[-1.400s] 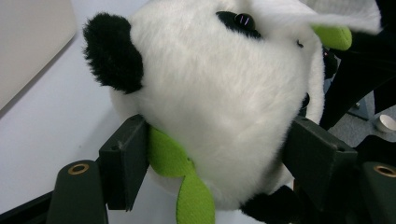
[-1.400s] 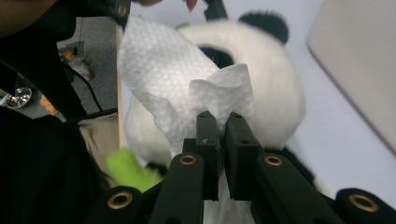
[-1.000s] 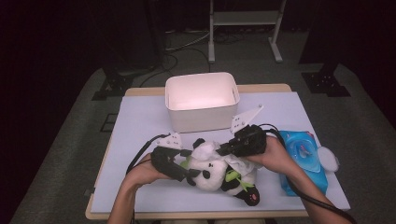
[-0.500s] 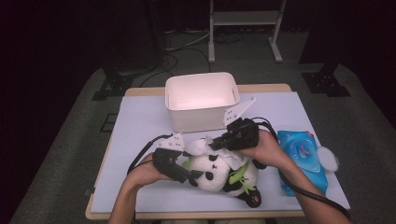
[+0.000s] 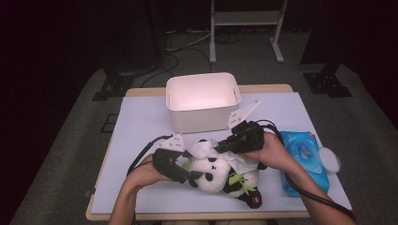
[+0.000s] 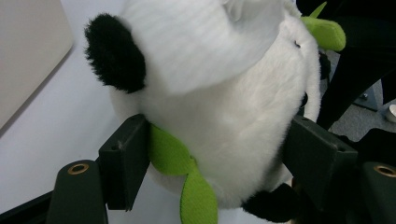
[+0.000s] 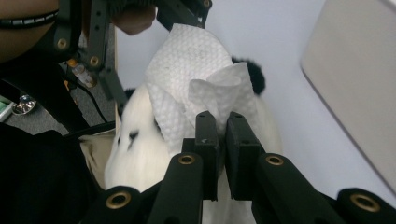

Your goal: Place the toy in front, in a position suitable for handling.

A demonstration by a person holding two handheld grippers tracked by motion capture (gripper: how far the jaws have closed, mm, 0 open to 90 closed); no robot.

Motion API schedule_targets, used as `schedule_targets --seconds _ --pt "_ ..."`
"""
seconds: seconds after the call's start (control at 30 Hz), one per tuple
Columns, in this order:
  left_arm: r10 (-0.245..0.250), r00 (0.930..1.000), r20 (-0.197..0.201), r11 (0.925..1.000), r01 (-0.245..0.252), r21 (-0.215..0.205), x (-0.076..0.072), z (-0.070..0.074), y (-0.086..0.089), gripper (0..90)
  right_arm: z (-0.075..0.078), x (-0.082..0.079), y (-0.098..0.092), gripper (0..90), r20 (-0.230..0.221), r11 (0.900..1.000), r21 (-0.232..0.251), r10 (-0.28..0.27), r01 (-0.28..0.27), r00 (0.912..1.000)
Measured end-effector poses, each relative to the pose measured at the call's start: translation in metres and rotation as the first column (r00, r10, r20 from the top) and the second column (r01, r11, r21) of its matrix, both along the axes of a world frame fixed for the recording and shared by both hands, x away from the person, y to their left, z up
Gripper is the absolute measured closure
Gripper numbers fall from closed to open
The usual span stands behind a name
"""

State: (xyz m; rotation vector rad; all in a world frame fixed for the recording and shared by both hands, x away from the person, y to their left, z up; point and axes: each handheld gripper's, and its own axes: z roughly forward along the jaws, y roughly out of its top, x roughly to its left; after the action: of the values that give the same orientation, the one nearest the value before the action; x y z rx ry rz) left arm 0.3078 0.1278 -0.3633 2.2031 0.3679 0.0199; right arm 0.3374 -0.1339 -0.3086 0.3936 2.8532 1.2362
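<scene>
At about seven o'clock on the lilac-covered table (image 5: 141, 122), the left gripper (image 6: 219, 154) clamps its wide-set jaws on the black-and-white plush panda toy (image 5: 220, 173), pinning it just below the white plastic bin (image 5: 202, 101). At three o'clock of the panda, the right gripper (image 7: 223, 140) pinches a white textured wipe (image 7: 196, 70) against its head. Wiping looks underway; next calls for dragging the wipe across the fur.
</scene>
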Motion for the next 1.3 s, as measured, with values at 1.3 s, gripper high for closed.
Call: schedule_targets --seconds 1.3 --pt "0.052 0.9929 -0.107 0.9986 -0.052 0.004 0.011 -0.014 0.008 25.1 -0.056 -0.035 -0.074 83.2 -0.018 0.986 -0.017 -0.168 0.167 0.9857"
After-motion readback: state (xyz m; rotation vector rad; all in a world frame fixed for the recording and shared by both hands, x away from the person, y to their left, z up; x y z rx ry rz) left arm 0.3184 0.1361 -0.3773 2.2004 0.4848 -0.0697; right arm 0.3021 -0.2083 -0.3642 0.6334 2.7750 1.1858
